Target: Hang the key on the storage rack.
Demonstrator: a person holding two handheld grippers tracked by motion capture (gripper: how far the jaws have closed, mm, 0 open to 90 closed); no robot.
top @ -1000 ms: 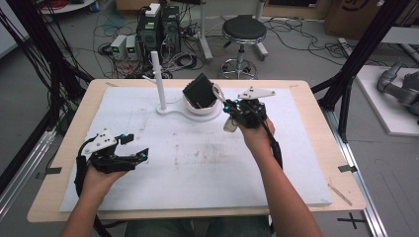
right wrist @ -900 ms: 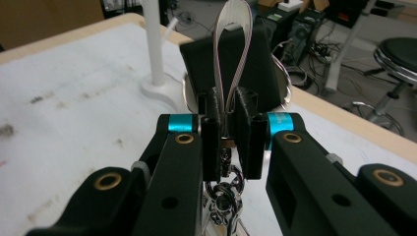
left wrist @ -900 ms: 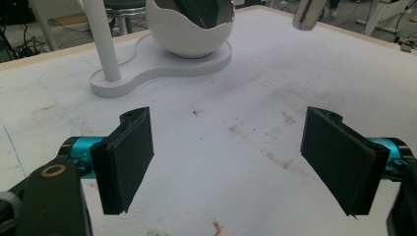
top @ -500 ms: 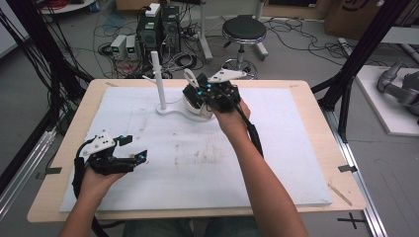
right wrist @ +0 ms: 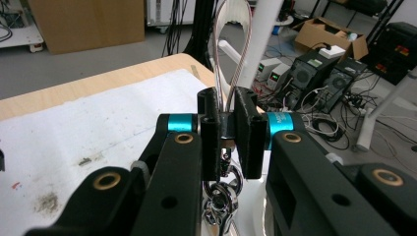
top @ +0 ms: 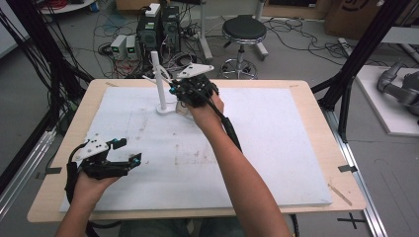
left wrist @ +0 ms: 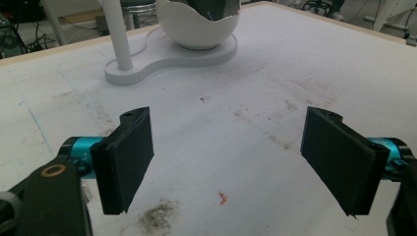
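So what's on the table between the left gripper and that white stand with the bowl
Nothing stands there. In the left gripper view, the stretch from the open left gripper to the white stand is bare white table cover, marked with faint stains and a small orange speck.

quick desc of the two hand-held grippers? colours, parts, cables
Both alike: left hand-held gripper and right hand-held gripper have black bodies, flat black pads, turquoise collars behind the jaws, brass-coloured pivot rivets, a pale three-cornered top plate, and a black cable. Forearms bare, no sleeves.
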